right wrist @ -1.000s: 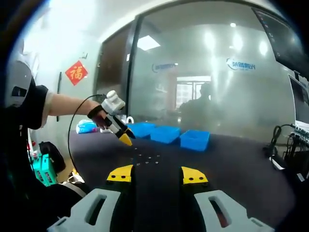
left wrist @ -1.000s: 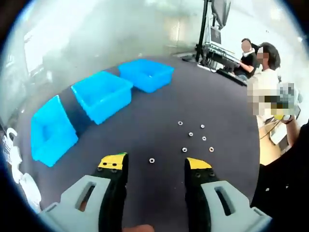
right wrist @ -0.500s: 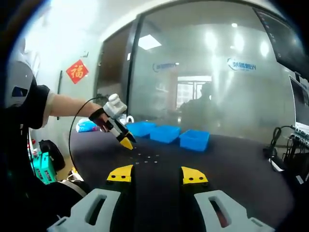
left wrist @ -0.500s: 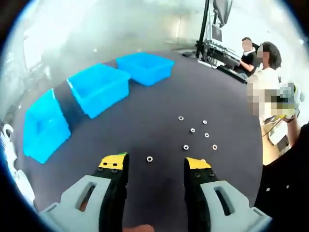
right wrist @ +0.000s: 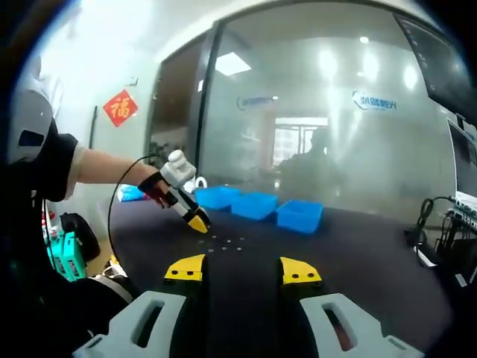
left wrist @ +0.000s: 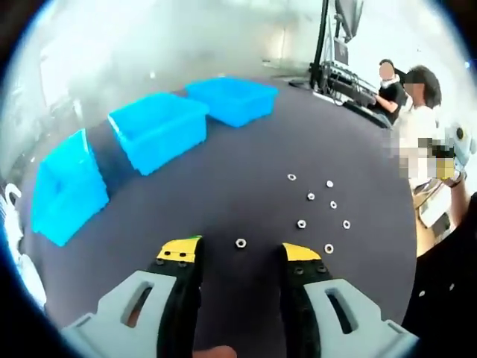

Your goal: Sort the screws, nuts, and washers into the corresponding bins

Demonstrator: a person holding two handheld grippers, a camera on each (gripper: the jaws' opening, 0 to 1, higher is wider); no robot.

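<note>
Nothing looks sorted yet. The left gripper [left wrist: 240, 255], jaws apart, is near one nut [left wrist: 241, 243]; the other little parts [left wrist: 311, 197] lie on the table [left wrist: 223, 186], far from the blue bins [left wrist: 158, 130]. The right gripper [right wrist: 243, 270] is also apart and holds nothing.

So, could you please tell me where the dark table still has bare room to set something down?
The broad strip of table between the three blue bins and the scattered small parts is bare. It is crowded around those parts and right between the left tongs, where one small part lies.

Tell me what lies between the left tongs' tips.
In the left gripper view, one small nut lies on the dark table between the open left tongs, untouched.
</note>
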